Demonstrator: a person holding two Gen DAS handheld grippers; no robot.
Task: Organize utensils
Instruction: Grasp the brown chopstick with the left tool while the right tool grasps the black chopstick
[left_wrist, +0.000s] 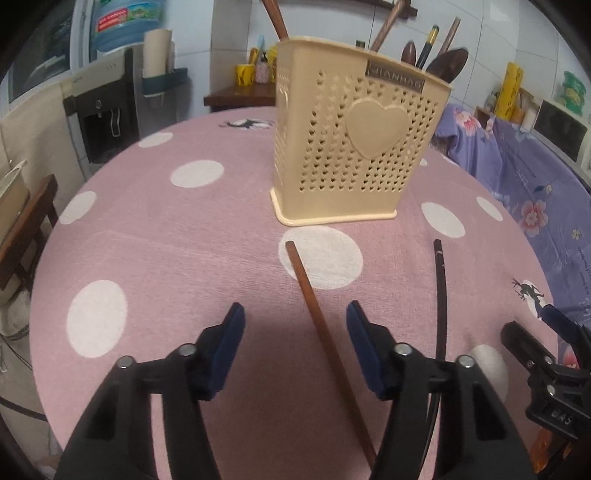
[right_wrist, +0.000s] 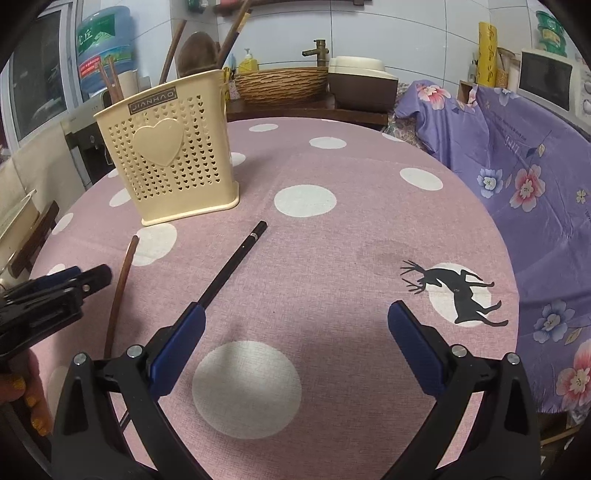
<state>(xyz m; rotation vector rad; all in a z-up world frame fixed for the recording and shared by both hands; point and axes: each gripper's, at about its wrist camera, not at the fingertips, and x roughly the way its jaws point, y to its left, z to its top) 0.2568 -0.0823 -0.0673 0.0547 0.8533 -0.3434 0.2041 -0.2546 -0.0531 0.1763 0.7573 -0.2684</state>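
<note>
A beige perforated utensil holder with a heart on its side stands on the pink dotted tablecloth and holds several wooden spoons and chopsticks. A brown chopstick lies flat in front of it and runs between the jaws of my left gripper. The pads stand apart from it on both sides. A black chopstick lies to its right, and its near end passes under the left finger of my right gripper, which is wide open over bare cloth.
The round table ends close on the left and right. A purple floral cloth covers furniture on the right. Behind are a wicker basket, a water dispenser and a microwave. A hand holds the left gripper.
</note>
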